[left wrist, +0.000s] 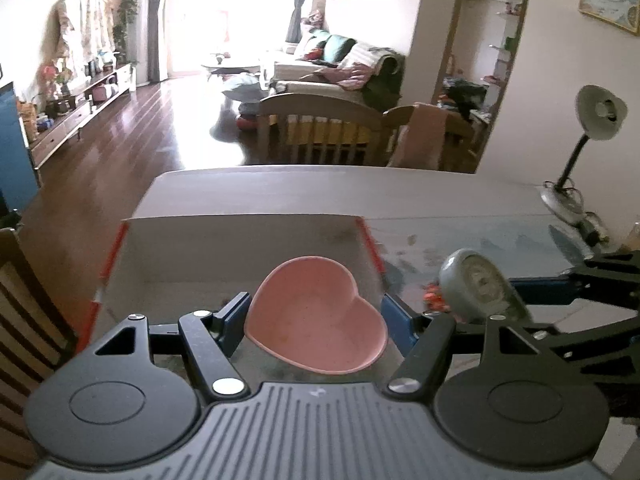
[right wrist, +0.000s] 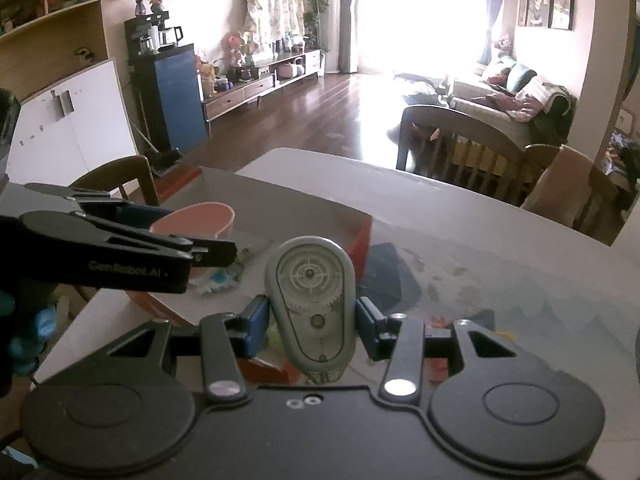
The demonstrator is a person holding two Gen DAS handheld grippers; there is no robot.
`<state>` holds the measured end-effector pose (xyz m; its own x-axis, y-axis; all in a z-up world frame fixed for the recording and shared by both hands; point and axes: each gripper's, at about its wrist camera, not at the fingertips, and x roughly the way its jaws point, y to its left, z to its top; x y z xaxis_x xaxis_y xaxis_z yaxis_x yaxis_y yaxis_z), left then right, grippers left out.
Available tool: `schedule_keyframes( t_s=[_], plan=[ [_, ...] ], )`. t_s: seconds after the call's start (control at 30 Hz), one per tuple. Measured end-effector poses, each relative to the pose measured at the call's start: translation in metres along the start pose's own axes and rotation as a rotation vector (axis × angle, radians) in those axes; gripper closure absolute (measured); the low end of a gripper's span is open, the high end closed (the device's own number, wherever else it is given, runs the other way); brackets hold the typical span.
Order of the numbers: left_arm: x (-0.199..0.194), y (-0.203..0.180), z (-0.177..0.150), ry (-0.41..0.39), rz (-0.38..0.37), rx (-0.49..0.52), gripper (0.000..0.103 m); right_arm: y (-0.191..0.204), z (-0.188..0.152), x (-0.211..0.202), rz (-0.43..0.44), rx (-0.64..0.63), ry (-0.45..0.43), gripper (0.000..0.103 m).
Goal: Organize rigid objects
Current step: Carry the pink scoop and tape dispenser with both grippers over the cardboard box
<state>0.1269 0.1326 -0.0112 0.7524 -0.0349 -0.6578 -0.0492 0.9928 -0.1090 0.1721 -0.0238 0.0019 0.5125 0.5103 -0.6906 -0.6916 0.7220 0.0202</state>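
Both claws grip — pink heart dish (left wrist: pixel 320 324), grey dispenser (right wrist: pixel 311 300).

Tabletop (left wrist: pixel 460 200) below my jaws, pale grey cover with faded blue print on near part. Shallow cardboard box (left wrist: pixel 240 236) with red edges sits on left part of it, open side up. Desk lamp (left wrist: pixel 576 168) stands at far right corner, base on tabletop. Small red and orange bits (left wrist: pixel 432 298) lie just beside box's right wall. Dark blue patch (right wrist: pixel 390 276) right of box.
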Motion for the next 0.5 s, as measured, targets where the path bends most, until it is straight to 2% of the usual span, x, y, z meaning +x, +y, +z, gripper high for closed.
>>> schedule_keyframes(
  t_s=[0.27, 0.5],
  plan=[
    [0.002, 0.053, 0.004, 0.008, 0.065, -0.015, 0.032, 0.018, 0.014, 0.026, -0.009, 0.007, 0.016, 0.057],
    [0.025, 0.088, 0.005, 0.049, 0.109, -0.026, 0.032, 0.030, 0.019, 0.059, -0.022, 0.004, 0.058, 0.057]
  ],
)
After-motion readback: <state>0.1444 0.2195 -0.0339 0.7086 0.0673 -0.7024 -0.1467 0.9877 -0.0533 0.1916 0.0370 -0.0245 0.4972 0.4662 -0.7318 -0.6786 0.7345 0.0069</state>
